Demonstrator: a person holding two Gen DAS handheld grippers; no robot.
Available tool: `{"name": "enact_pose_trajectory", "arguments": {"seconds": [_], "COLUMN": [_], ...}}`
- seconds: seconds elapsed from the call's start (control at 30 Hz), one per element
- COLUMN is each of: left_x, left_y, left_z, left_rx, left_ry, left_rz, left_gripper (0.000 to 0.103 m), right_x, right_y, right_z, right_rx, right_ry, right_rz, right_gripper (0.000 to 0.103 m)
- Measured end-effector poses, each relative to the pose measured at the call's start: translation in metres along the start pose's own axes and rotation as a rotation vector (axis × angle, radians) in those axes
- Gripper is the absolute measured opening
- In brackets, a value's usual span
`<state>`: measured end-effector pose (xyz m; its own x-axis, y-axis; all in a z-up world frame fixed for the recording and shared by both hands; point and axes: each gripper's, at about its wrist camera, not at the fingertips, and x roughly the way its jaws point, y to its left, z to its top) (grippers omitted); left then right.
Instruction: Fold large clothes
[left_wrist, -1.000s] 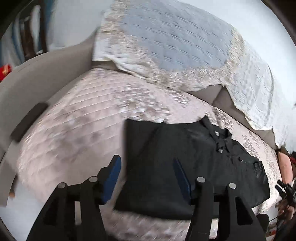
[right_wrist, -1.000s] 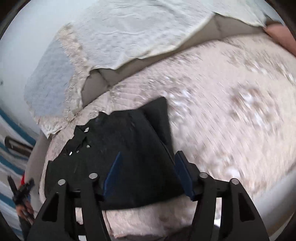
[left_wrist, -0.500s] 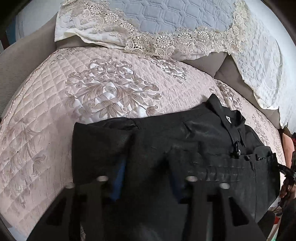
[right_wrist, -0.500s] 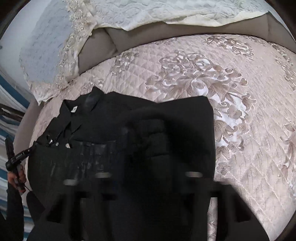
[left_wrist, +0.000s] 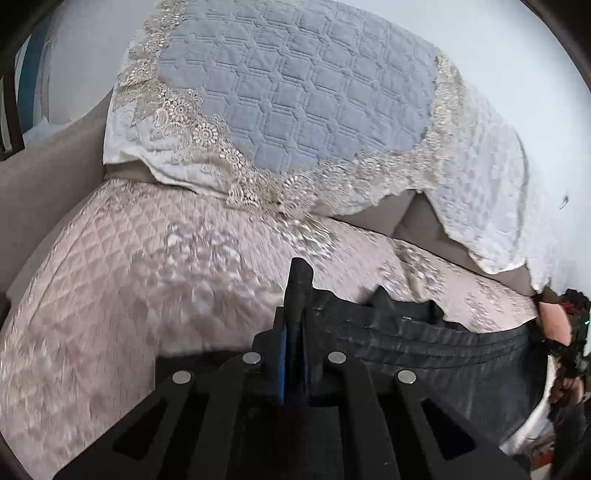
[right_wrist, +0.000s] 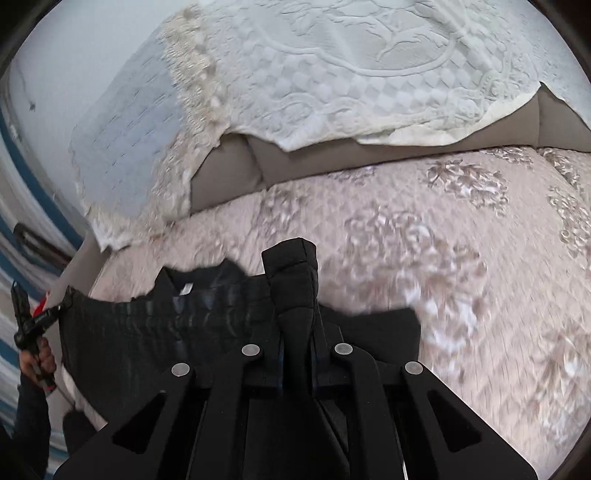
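While both grippers (left_wrist: 293, 343) (right_wrist: 295, 343) pinch garment (right_wrist: 147, 325) edge, quilt (right_wrist: 461, 258) beyond lies open.

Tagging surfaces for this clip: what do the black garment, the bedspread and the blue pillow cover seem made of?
Garment: thin matte woven cloth, probably; it creases and puckers.
Bedspread: satin-like quilted fabric; shiny floral pattern, diamond stitching.
Pillow cover: matte quilted fabric with a lace border.
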<state>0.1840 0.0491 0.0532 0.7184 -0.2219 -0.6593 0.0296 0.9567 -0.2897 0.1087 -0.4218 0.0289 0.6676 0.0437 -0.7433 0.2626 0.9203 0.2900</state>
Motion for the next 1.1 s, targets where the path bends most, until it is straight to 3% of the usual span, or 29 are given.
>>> {"name": "enact_pose_trajectory", "arguments": {"seconds": [0.27, 0.43, 0.63, 0.77, 0.87, 0.9, 0.97, 1.1], "left_x": [0.102, 0.118, 0.121, 0.085, 0.041, 0.025, -0.003, -0.029], "left_y": [0.026, 0.024, 0.017, 0.012, 0.007, 0.004, -0.004, -0.022], "left_z": [-0.014, -0.027, -0.025, -0.019, -0.025, -0.03, -0.046, -0.089], "left_rx": [-0.012, 0.027, 0.054, 0.04, 0.037, 0.042, 0.053, 0.125], "left_ry": [0.161, 0.166, 0.182, 0.124, 0.06, 0.037, 0.011, 0.014], "left_rz": [0.116, 0.153, 0.204, 0.203, 0.182, 0.181, 0.146, 0.11], "left_gripper": [0.007, 0.009, 0.019, 0.02, 0.02, 0.02, 0.02, 0.02], "right_x": [0.087, 0.114, 0.105, 0.058, 0.012, -0.002, -0.022, -0.018], "right_y": [-0.023, -0.034, -0.035, -0.01, 0.006, 0.01, 0.017, 0.022], "right_z": [0.003, -0.013, -0.01, -0.01, -0.027, -0.037, -0.062, -0.102], "right_rx": [0.029, 0.007, 0.032, -0.028, -0.058, -0.065, -0.064, -0.062], "right_ry": [0.114, 0.164, 0.159, 0.067, 0.006, -0.006, -0.006, 0.037], "right_rz": [-0.094, -0.124, -0.133, -0.148, -0.137, -0.138, -0.148, -0.178], "right_gripper": [0.009, 0.014, 0.022, 0.024, 0.025, 0.03, 0.036, 0.036]}}
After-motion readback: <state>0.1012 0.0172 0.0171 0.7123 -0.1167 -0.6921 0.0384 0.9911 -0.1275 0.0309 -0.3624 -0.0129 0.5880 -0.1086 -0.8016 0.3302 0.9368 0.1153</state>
